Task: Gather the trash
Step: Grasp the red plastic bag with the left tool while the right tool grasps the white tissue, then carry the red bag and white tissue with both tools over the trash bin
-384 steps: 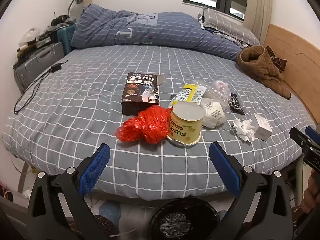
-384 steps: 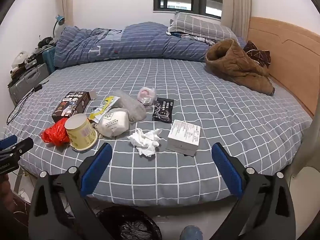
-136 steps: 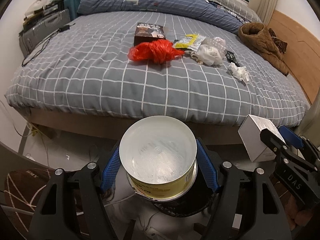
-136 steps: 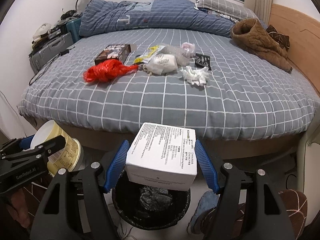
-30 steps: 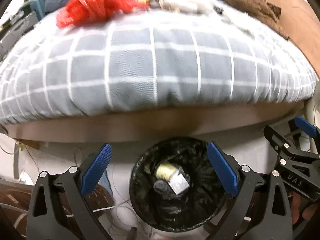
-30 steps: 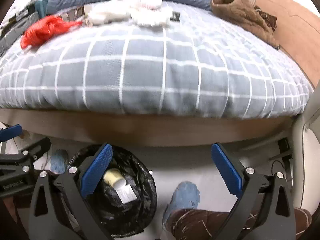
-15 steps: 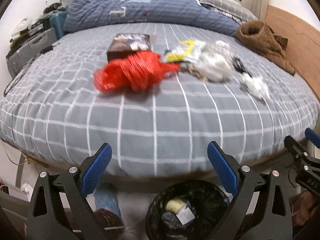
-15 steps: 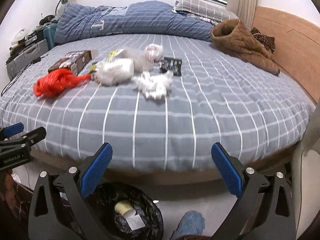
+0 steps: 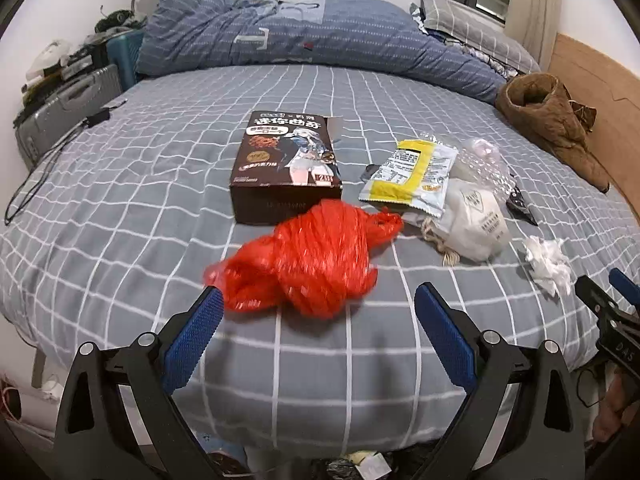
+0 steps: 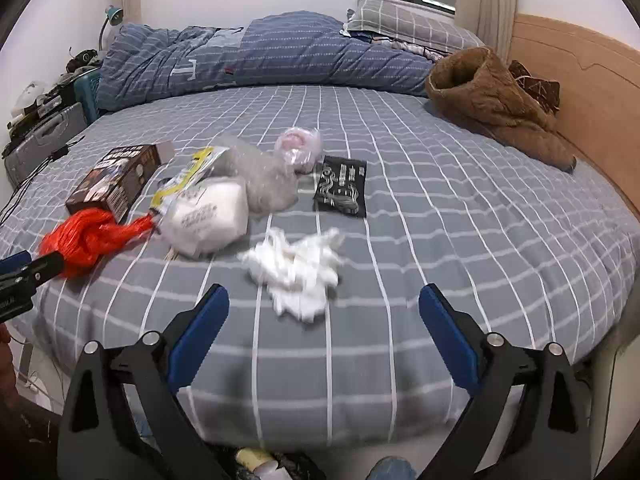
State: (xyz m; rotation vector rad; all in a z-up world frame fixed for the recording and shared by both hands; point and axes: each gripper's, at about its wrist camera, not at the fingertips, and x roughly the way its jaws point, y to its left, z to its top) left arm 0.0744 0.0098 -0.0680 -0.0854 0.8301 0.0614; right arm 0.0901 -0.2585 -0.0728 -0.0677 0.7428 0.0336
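Left wrist view: the left claw is spread and empty just short of the red bag; the right claw, spread with nothing between, was just narrowed slightly before the crumpled tissue. Bedsheet beside the bag could be pinched too.

Each tool has black angular arms, silver screws and textured blue pads; one bears white lettering.
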